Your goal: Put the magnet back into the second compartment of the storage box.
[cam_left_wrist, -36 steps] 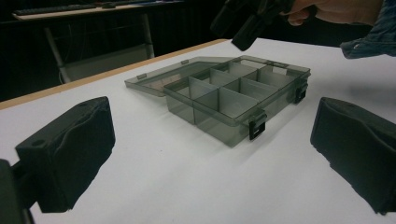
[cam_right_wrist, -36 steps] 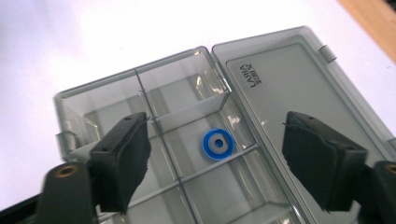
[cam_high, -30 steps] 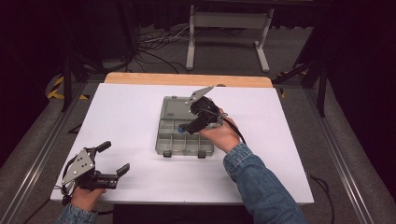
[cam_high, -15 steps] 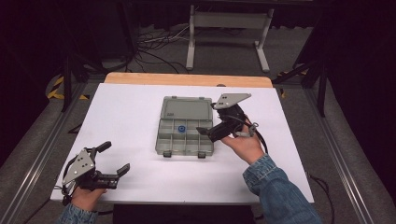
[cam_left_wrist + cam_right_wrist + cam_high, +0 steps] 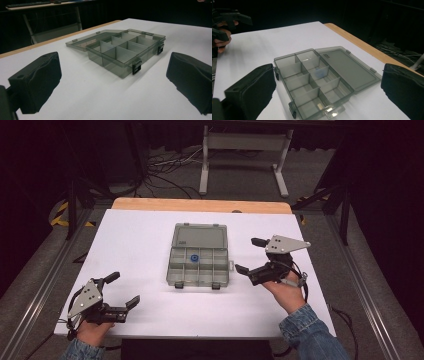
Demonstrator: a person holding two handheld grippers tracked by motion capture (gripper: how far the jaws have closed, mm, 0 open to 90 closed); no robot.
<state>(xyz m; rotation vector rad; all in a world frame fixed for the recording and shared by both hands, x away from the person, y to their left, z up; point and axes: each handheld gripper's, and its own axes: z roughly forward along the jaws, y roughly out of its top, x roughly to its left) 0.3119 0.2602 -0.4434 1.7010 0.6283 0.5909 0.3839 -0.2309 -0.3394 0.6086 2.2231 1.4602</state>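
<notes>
A grey see-through compartment box lies at the table's middle, its lid folded flat behind it. A small blue piece sits in a middle compartment of the back row. My right gripper hovers just right of the box and apart from it. Its jaws have just been opening and stand wide with nothing between them. The right gripper view looks across the box and its lid. My left gripper rests open and empty at the front left corner, facing the box.
The white table top has a wooden strip along its far edge. A metal stand and cables lie on the floor behind it. In the right gripper view the other hand's gripper is at the top left.
My right gripper has drawn back from above the box to its right side, jaws spreading wider. The blue piece now lies uncovered in its compartment. The left gripper has not moved.
</notes>
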